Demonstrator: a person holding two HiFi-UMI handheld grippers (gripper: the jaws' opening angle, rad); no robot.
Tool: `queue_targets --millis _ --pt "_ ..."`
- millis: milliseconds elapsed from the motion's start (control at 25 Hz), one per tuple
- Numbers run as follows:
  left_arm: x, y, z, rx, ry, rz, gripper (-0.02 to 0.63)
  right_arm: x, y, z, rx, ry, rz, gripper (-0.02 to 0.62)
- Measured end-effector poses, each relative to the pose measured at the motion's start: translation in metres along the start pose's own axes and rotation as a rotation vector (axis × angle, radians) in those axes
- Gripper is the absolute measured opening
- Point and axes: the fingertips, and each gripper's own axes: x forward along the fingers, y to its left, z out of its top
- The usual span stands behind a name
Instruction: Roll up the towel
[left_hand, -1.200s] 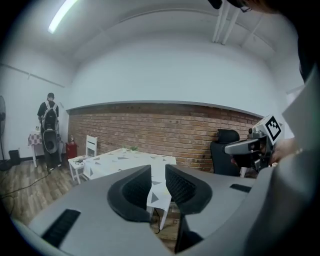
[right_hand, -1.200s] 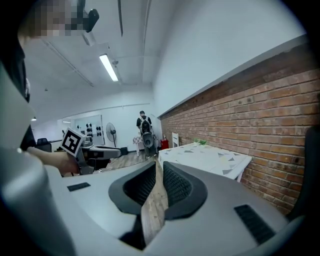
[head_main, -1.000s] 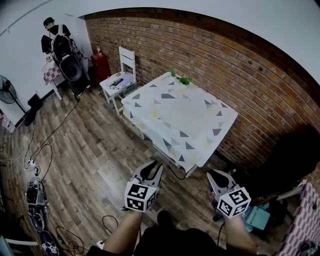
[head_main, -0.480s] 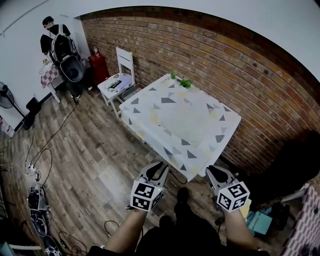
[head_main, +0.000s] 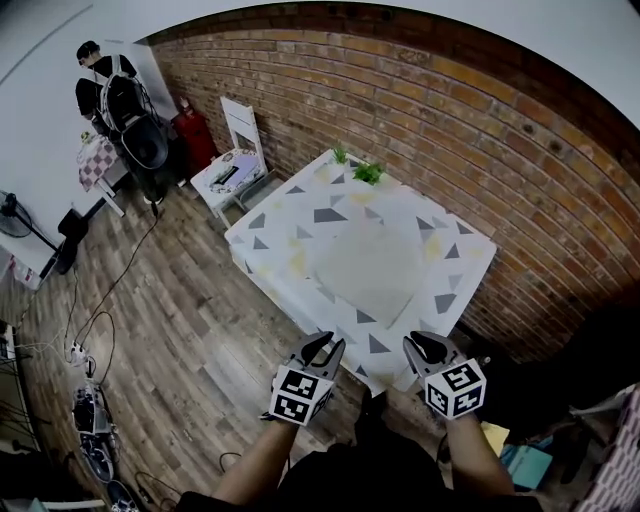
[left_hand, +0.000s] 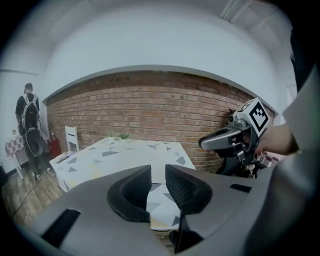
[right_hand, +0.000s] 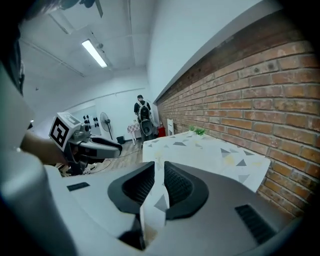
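Both grippers hover at the near edge of the table (head_main: 268, 232). The left gripper (head_main: 328, 345) has its jaws slightly apart with nothing between them. The right gripper (head_main: 420, 342) has its jaws opening, and only the tablecloth (right_hand: 210, 150) shows through the gap, unpinched. The pale towel (head_main: 372, 268) lies flat mid-table, at twelve o'clock from both grippers and untouched.

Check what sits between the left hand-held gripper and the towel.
Only bare triangle-patterned tablecloth: head view shows nothing else between the left hand-held gripper and the towel.
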Motion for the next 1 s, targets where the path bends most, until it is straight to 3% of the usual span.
queue_targets --millis 240,480,640,1000 --pt "0.067 0.012 -0.013 0.044 0.141 -0.012 0.097 0.050 -0.042 -0.022 -0.028 0.115 0.056 0.078" --pt "0.107 0.016 -0.048 0.093 0.256 -0.047 0.097 0.092 -0.040 -0.080 -0.190 0.351 0.173 0.131" --pt "0.120 0.019 -0.062 0.092 0.282 -0.077 0.097 0.107 -0.040 -0.108 -0.234 0.440 0.186 0.157" --pt "0.136 0.026 -0.086 0.179 0.331 -0.144 0.098 0.135 -0.031 -0.149 -0.271 0.571 0.198 0.167"
